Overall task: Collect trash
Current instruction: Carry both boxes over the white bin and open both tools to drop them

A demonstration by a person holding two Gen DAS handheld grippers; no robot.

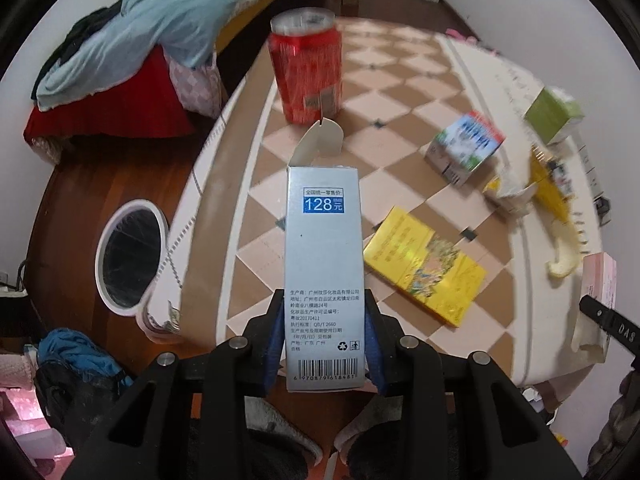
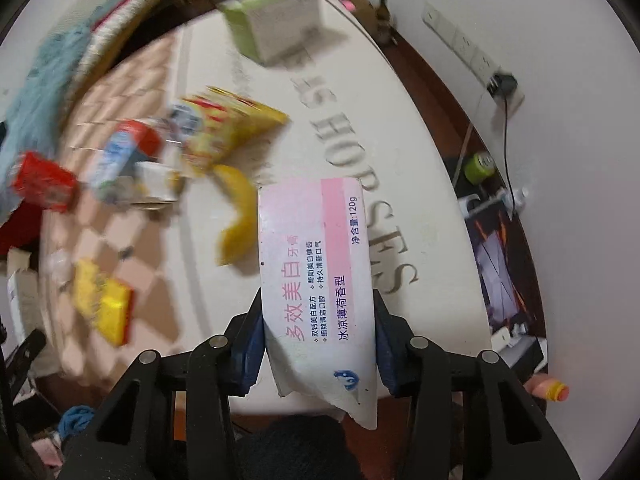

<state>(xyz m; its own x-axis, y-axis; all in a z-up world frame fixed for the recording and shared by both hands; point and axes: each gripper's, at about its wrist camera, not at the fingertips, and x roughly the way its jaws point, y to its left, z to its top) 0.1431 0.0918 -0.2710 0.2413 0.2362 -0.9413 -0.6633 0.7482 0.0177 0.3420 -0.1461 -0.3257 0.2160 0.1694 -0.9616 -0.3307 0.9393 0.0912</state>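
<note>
Silver-grey cardboard filled the middle of the left wrist view: a tall cosmetics box (image 1: 325, 264) with a blue "128" price label, clamped between the left gripper (image 1: 325, 350)'s blue-padded fingers (image 1: 276, 344), its top flap open. Beyond it at 12 o'clock stood a red drink can (image 1: 306, 70) on the checked desk (image 1: 400, 92). At 3 o'clock lay a yellow carton (image 1: 426, 266), with a small milk carton (image 1: 464, 148) at 2 o'clock and a banana peel (image 1: 562, 240) farther right. A white-rimmed trash bin (image 1: 132, 258) sat on the floor at 9 o'clock.

The right gripper (image 2: 320, 344) gripped a pink-and-white toothpaste box (image 2: 316, 276), its near end torn. A green-and-white box (image 2: 276, 20) lay at 12 o'clock, blurred.
</note>
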